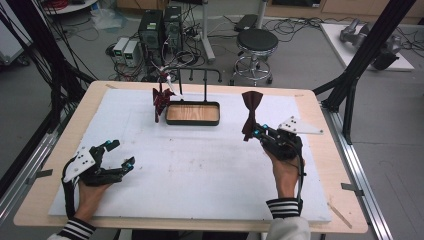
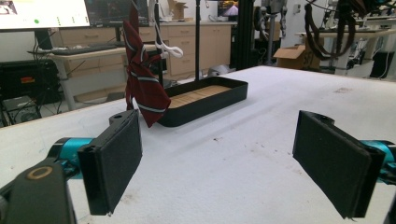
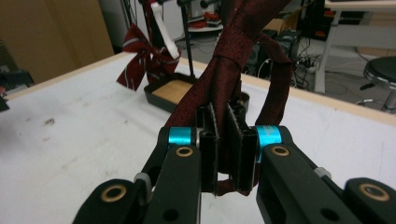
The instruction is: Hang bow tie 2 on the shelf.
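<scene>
The right claw [image 1: 256, 133] is clenched on a dark maroon fabric bow tie [image 1: 250, 112], its 2 padded jaws pressed on the lower end of the cloth, so the bow stands upright above the white-covered counter [image 1: 200, 165], off its surface, at the right of the high view. In the right gripper view the tie's strap loops out beside the jaws. The left claw [image 1: 118, 154] is released, its 2 jaws spread wide with nothing between them, low over the counter's near left part. At the far middle of the counter sits a shallow black tray with a wooden floor [image 1: 193, 113]; just left of it a red striped bow tie [image 1: 161, 100] hangs from a black wire rack [image 1: 200, 75], with a white clip beside it
</scene>
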`<action>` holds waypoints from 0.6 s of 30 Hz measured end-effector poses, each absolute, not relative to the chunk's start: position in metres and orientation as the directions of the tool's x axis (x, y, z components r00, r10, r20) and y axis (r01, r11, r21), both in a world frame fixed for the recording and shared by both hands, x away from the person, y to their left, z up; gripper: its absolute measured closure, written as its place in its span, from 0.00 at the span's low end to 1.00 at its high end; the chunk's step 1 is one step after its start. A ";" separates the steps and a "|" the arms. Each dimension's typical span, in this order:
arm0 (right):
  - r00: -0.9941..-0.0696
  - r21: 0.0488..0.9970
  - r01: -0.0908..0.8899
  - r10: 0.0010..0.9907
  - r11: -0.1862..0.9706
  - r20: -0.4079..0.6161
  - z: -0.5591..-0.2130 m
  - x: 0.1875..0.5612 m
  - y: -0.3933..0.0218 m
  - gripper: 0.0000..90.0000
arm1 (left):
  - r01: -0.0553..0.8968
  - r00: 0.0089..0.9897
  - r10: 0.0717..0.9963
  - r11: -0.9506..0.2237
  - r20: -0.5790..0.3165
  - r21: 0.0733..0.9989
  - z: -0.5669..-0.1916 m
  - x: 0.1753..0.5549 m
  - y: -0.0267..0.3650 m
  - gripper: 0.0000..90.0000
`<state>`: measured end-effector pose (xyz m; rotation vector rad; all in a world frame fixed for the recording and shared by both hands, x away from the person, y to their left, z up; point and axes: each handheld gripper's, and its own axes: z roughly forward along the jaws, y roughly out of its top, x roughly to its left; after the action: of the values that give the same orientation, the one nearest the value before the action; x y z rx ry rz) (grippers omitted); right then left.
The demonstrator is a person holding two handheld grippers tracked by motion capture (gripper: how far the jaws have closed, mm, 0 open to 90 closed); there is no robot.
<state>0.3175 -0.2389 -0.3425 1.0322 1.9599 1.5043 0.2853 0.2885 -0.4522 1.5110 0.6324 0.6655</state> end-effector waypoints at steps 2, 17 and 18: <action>-0.615 0.957 0.266 0.785 0.118 0.074 -0.338 0.323 -0.236 0.94 | -0.004 0.677 0.735 -0.043 0.034 0.999 -0.452 0.285 0.289 0.18; -0.602 0.965 0.238 0.797 0.114 0.054 -0.319 0.360 -0.219 0.94 | -0.008 0.677 0.735 -0.034 0.031 0.999 -0.453 0.285 0.289 0.18; -0.603 0.965 0.237 0.796 0.108 0.059 -0.318 0.362 -0.217 0.94 | -0.009 0.677 0.736 -0.034 0.031 0.999 -0.453 0.285 0.289 0.18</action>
<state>0.3622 -0.2166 -0.3181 1.0028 1.9076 1.5161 0.2850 0.2889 -0.4528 1.5002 0.6311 0.6664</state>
